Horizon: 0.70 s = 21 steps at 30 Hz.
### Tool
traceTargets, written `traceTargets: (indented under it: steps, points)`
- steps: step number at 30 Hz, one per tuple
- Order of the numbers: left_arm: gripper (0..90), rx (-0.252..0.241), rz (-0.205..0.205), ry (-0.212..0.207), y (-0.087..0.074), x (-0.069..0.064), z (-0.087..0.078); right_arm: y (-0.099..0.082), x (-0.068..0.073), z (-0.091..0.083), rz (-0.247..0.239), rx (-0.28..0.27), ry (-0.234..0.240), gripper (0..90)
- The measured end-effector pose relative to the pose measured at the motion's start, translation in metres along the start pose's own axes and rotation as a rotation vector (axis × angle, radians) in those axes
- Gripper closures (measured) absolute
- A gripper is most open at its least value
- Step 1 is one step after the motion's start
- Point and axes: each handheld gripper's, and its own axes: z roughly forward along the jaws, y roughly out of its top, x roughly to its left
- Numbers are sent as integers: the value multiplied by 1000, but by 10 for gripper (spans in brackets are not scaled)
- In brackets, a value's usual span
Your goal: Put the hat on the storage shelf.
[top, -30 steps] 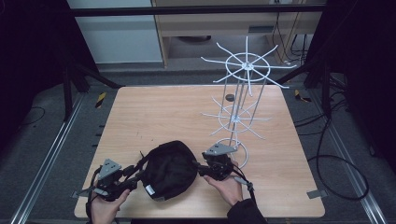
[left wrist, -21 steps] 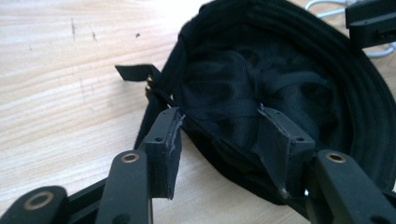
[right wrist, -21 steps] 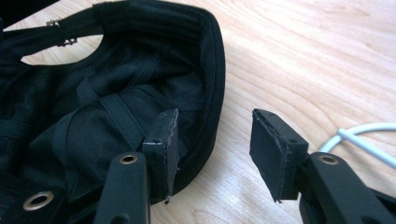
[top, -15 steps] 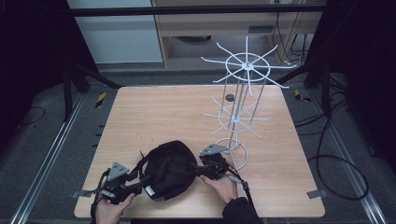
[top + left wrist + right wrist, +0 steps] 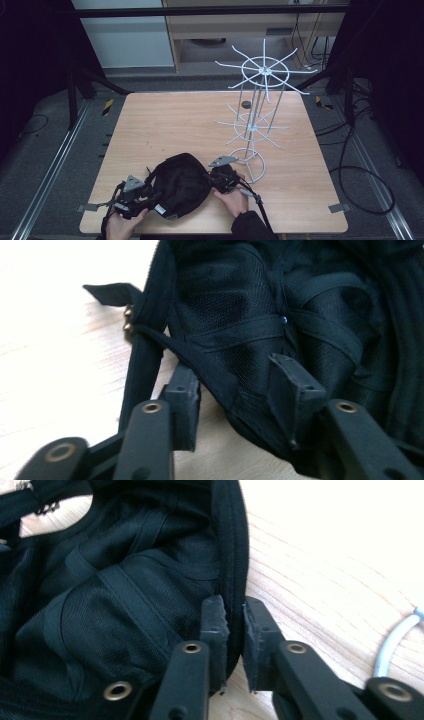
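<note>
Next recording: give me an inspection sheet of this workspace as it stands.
Surface: wooden table, mostly bare.
Job's things: black cap, inside up, near the front edge.
Clutter: white wire rack; small dark disc behind it.
Grippers: right gripper shut on the cap's rim; left gripper jaws have just been closing, apart, cap fabric between them.
Cables: loose ones on the floor at right.
Surroundings: dark frame, shelving behind.

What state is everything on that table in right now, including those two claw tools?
black cap: upside down on table, inside showing
right gripper: just closed, shut on cap's rim
left gripper: jaws just narrowed, astride cap's edge, not yet pinching
white wire rack: upright, arms bare
</note>
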Motion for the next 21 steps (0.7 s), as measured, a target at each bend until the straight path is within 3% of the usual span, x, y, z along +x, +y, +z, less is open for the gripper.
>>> traceTargets:
  steps: [6, 10, 12, 16, 21]
  points:
    - [701, 13, 1, 16, 0, 2, 1, 3, 4, -6, 4, -68, -14, 838]
    - [778, 3, -10, 18, 1, 3, 3, 8, 8, -15, -5, -151, -18, 840]
    - [784, -8, -18, 17, 3, 5, 2, 9, 9, -16, -3, -157, -20, 840]
    - [801, -27, -27, 34, 7, 8, 5, 13, 11, -24, -33, -233, -19, 841]
    - [808, -53, -14, 60, 18, 9, 16, 18, 12, -30, -68, -287, -20, 840]
